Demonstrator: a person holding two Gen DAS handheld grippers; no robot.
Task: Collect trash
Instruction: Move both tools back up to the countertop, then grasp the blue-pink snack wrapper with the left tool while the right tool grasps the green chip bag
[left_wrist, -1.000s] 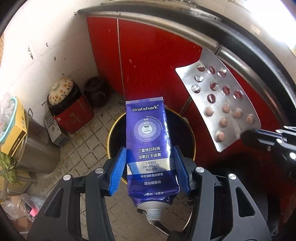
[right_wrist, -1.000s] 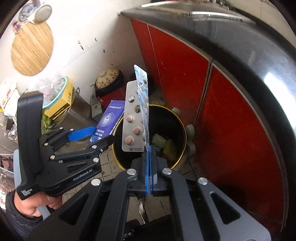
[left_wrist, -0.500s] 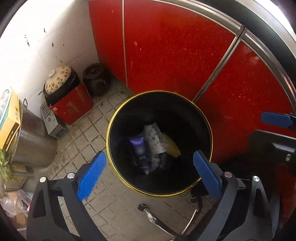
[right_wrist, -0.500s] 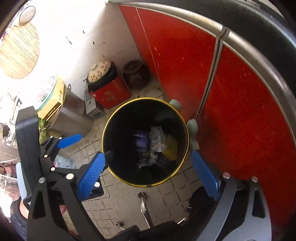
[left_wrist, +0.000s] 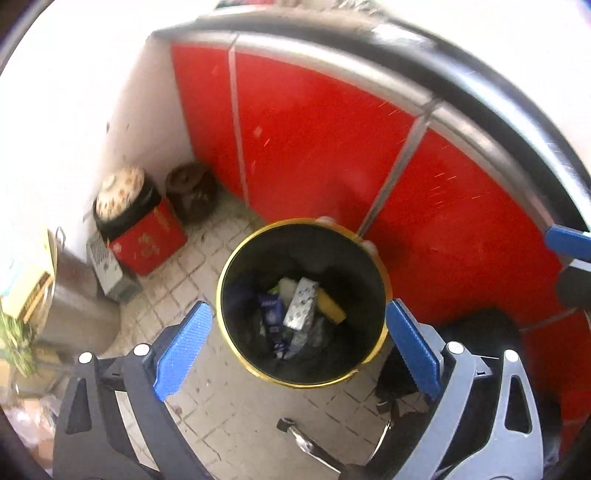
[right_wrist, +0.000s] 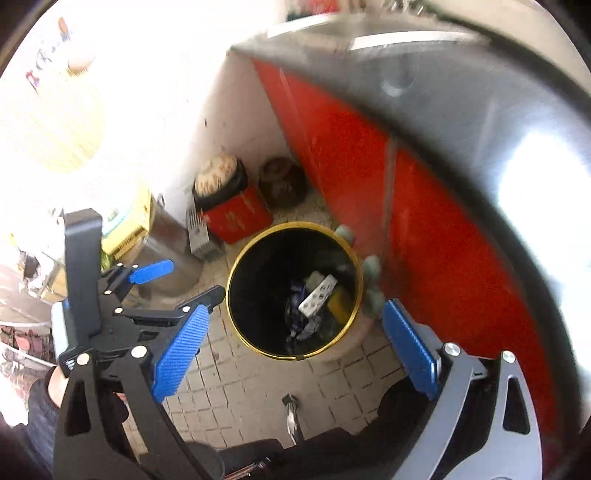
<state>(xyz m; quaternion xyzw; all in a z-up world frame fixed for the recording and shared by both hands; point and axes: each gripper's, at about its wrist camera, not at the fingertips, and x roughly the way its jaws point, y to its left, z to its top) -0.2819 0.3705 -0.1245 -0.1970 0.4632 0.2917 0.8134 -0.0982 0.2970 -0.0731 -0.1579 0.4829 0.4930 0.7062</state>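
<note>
Left gripper (left_wrist: 295, 354) and right gripper (right_wrist: 291, 347) are hovering over the bin (left_wrist: 380, 266), fingers released. Blister pack (left_wrist: 301, 308) and toothpaste tube (left_wrist: 271, 314) are lying inside (bin standing on tiled floor (left_wrist: 229, 417)).

Harsh daylight blows out the upper edges; fisheye-warped frames, motion-blurred throughout.

The left gripper (left_wrist: 297, 345) hung pointing downward, its blue-padded fingers (left_wrist: 183, 349) spread wide with nothing between them. The right gripper (right_wrist: 295, 343) took the same downward pose, its fingers (right_wrist: 181, 341) likewise far apart and bare. In the right wrist view the left gripper (right_wrist: 177, 284) sat just to the left, with the person's left hand (right_wrist: 59, 384) wrapped around its handle.
</note>
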